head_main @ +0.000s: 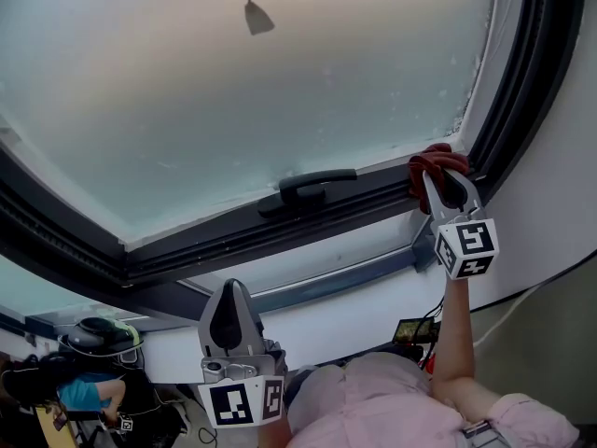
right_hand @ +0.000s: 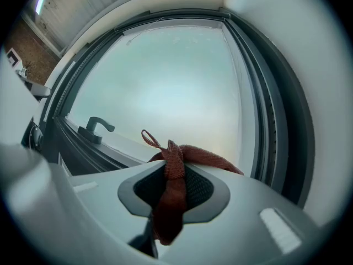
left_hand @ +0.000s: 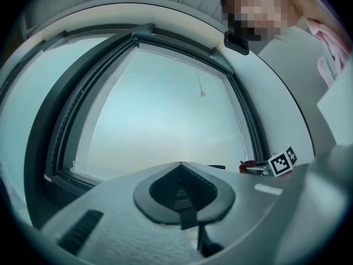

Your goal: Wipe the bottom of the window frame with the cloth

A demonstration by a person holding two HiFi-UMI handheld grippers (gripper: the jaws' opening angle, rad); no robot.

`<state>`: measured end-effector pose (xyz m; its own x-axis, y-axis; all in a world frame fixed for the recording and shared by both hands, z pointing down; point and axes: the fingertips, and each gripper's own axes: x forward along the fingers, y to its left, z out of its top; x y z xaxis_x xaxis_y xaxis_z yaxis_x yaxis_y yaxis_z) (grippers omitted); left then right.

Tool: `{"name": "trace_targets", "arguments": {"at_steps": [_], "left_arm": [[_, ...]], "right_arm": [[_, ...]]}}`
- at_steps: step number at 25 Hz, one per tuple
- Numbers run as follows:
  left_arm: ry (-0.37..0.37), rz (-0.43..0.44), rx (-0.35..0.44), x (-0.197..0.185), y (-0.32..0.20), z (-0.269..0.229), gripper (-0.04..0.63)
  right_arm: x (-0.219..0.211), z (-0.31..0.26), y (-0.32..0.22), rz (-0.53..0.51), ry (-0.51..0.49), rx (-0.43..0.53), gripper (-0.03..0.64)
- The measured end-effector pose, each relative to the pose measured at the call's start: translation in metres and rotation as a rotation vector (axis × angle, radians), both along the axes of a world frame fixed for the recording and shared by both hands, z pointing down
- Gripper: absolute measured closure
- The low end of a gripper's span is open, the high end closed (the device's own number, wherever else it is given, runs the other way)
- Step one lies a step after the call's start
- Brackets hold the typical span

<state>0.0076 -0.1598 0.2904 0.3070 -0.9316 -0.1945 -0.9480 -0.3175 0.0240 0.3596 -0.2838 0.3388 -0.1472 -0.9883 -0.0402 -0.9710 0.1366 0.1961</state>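
Rust-red woven cloth (head_main: 431,164) sits pinched tight in the jaws of the right gripper (head_main: 448,187). It touches the dark grey window frame (head_main: 187,250) at its lower right corner, right of the dark lever handle (head_main: 312,187). Below, the left gripper (head_main: 229,306) has its jaws together on nothing.

Cloth (head_main: 437,164): rust-red woven fabric, coarse open weave, rough, matt. Right claw (head_main: 446,183) and left claw (head_main: 229,308): grey plastic shells, matt, finely grained. Dark pads (right_hand: 198,189) are ribbed and look rubbery. Marker cube (head_main: 466,245): white matt faces, black print. Window frame (head_main: 187,250): dark grey, smooth, semi-matt; metal or plastic, can't tell. Glass pane (head_main: 233,101): frosted, hazy, a few specks near the edge. Handle (head_main: 312,187): dark, matt. Wall (head_main: 560,203): white, smooth, matt.
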Motion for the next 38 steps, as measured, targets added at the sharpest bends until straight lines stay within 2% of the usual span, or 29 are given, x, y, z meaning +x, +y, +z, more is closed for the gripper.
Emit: {"name": "trace_targets", "arguments": {"at_steps": [15, 24, 29, 33, 35, 38], "left_arm": [[-0.008, -0.019, -0.001, 0.002, 0.002, -0.001, 0.601], [-0.02, -0.077, -0.019, -0.012, 0.013, 0.0, 0.601], [-0.033, -0.059, -0.044, -0.013, 0.021, 0.008, 0.601], [-0.03, -0.056, -0.05, -0.023, 0.029, 0.01, 0.601], [-0.025, -0.055, -0.051, -0.03, 0.031, 0.01, 0.601], [-0.016, -0.038, -0.049, -0.038, 0.035, 0.011, 0.601]], "right_arm": [[0.054, 0.0, -0.001, 0.115, -0.023, -0.001, 0.537], [0.071, -0.001, -0.002, 0.177, -0.007, 0.022, 0.537], [0.074, -0.005, 0.003, 0.206, 0.003, 0.048, 0.535], [0.047, -0.025, 0.037, 0.161, -0.144, 0.186, 0.535], [0.014, -0.034, 0.052, 0.098, -0.153, 0.213, 0.535], [-0.056, -0.04, 0.066, -0.055, -0.121, 0.21, 0.535]]}}
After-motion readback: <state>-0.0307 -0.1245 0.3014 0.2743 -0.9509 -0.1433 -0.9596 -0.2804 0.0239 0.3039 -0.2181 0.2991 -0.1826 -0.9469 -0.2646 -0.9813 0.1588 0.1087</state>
